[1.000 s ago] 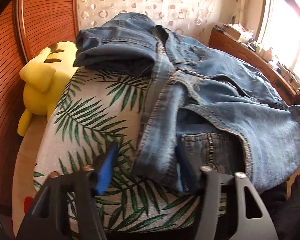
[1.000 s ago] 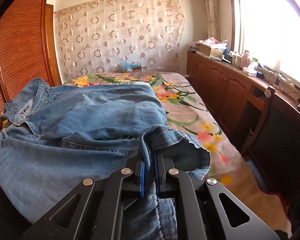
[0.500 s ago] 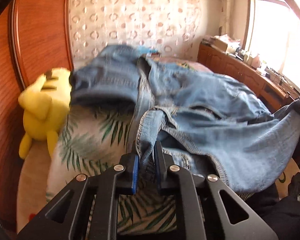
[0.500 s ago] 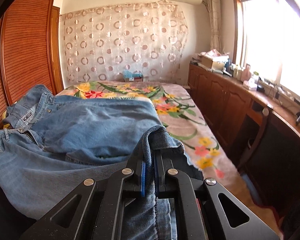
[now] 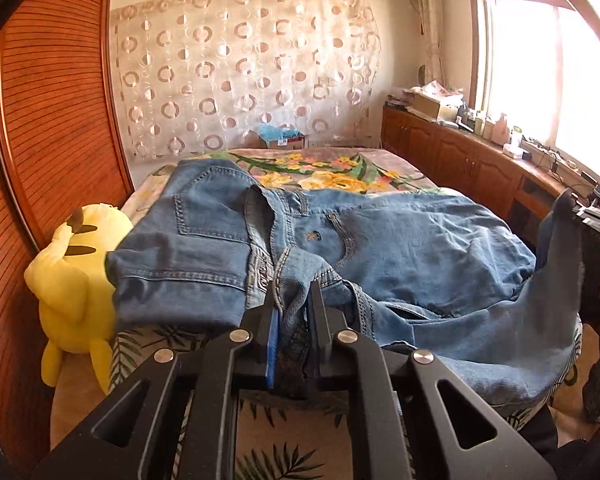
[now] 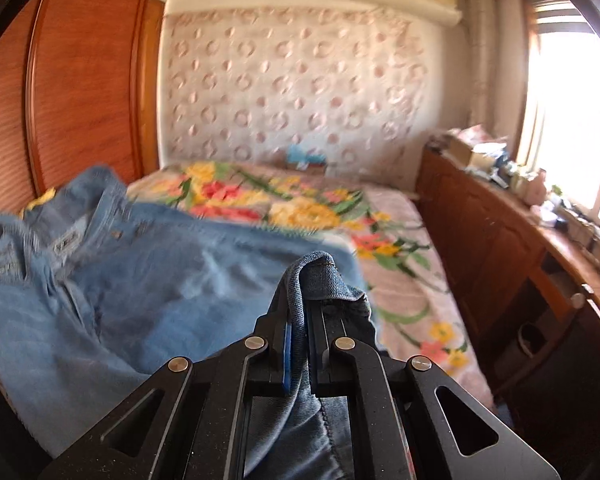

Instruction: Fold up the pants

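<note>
Both sets of jaws are clamping denim: the left gripper (image 5: pixel 291 312) is pinching a bunched, stitched edge of the jeans (image 5: pixel 400 252) near the waistband, and the right gripper (image 6: pixel 302 320) is biting a hem-like fold of the same garment, the cloth draping over its jaws and hanging below them.

Outward from the left jaws, the jeans are lying rumpled across the near end of the bed (image 5: pixel 340 168), spreading from 10 o'clock to 3 o'clock in the left view, with one flap lifting toward 3 o'clock at the frame's edge. A yellow plush toy (image 5: pixel 72 276) is sitting at 9 o'clock, just beside the denim and against the wooden wardrobe (image 5: pixel 52 120). In the blurred right view, the jeans are filling the 9 o'clock side, the waistband with its button showing near 10 o'clock, and the floral bedspread is running from 12 to 3 o'clock.

The fold appears to be only starting: both ends are gripped and raised, but no neat crease is showing, the legs are not stacked, and the garment is still wrinkled. Aligning, doubling over and smoothing seem to remain.

A cardboard box (image 5: pixel 284 142) at 12 o'clock, beyond the bed's far end, is holding something crumpled and blue; what it is cannot be told.
</note>
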A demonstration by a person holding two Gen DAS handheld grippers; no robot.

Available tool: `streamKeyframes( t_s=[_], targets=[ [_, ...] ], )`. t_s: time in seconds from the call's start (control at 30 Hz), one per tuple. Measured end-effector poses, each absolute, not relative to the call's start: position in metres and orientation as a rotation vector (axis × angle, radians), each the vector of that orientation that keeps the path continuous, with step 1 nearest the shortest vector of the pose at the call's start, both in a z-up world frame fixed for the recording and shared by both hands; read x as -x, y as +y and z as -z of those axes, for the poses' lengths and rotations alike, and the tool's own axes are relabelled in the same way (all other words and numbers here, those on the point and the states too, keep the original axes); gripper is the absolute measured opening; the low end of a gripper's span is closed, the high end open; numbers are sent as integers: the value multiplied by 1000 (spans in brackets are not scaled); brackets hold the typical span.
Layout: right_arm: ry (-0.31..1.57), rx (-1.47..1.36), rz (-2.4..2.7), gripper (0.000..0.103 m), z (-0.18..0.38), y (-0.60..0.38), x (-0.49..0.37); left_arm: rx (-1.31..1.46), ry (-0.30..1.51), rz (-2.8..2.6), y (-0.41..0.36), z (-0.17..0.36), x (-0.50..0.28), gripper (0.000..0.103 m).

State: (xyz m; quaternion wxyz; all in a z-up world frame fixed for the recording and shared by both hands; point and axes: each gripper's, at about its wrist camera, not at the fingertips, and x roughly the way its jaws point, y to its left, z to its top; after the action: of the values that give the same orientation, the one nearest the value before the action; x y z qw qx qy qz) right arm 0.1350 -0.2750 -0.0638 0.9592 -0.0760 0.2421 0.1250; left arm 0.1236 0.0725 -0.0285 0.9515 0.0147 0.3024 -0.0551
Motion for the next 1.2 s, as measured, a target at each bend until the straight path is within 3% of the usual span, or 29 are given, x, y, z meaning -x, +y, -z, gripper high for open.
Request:
streamKeyframes(
  t_s=[0.1,0.13,0.2,0.23,0.27,0.63,0.87,1.1,1.2],
  targets=[
    [564,150,-288,7,94,-268,-142,-38,628,116,68,36,-120,13],
    [577,142,-298,13,100,-269,-141,-41,633,117,67,39,-119,13],
    [578,114,-290,29,105,-278,-135,-44,639,118,65,41,-118,13],
    [576,94,-288,46,105,-285,-130,-44,644,118,66,43,-117,13],
    [565,71,-285,51,105,-293,-123,-43,646,116,64,44,-116,13],
    [635,-4,-165,51,139,-326,-64,-28,667,116,62,56,-113,13],
    [695,-8,-145,51,162,-319,-72,-24,701,108,63,68,-109,13],
    [777,12,-157,51,144,-321,-97,-4,751,104,68,86,-107,13],
    [788,5,-167,39,137,-328,-103,-7,777,99,69,95,-106,14]
  ],
)
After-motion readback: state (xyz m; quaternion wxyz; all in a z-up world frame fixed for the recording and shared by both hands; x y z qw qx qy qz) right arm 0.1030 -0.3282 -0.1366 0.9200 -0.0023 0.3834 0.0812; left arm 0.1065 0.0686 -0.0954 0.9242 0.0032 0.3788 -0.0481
